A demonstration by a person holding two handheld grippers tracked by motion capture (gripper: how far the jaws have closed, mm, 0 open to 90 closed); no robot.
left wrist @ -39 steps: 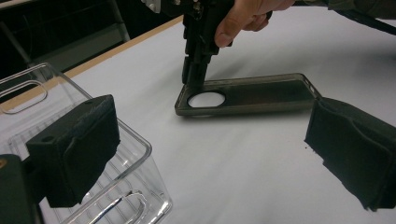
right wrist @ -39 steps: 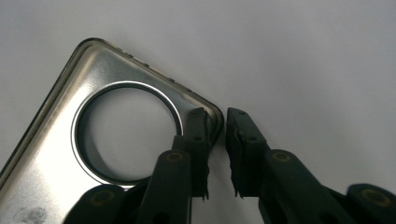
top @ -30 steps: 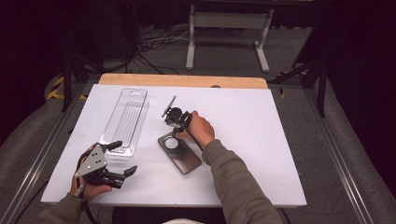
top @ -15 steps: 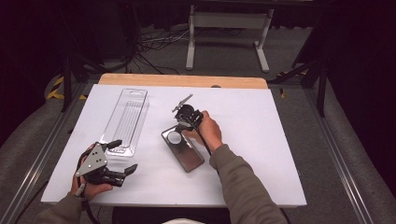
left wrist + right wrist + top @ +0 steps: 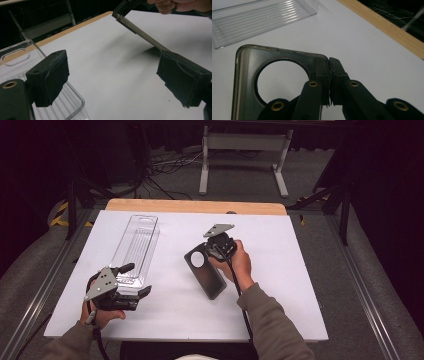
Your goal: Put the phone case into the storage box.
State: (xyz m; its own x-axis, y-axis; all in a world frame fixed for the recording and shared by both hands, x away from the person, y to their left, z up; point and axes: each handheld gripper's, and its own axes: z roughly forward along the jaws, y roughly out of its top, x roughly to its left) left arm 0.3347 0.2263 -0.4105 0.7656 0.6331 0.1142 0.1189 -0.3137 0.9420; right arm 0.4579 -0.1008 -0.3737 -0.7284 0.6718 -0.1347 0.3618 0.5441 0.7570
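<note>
Phone case point(image 5: 206, 270), dark w/ a round camera hole, is mid-table, top corner pinched by the right gripper point(image 5: 216, 251) and tilted up, bottom end seemingly on the white table point(image 5: 300, 285). Left gripper point(image 5: 131, 280) near the front edge, jaws wide but just been closing a bit, nothing btwn them, sitting over the near end of the clear plastic tray point(image 5: 136, 245). Tray looks empty. Nothing btwn case and tray.

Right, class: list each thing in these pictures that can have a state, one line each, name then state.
Phone case: gripped at its top corner, that end lifted, lower end on the table.
Clear plastic tray: lying flat, empty.
Right tongs: shut on the phone case.
Left tongs: open at the tray's near end, jaws just been closing a little, gripping nothing.
</note>
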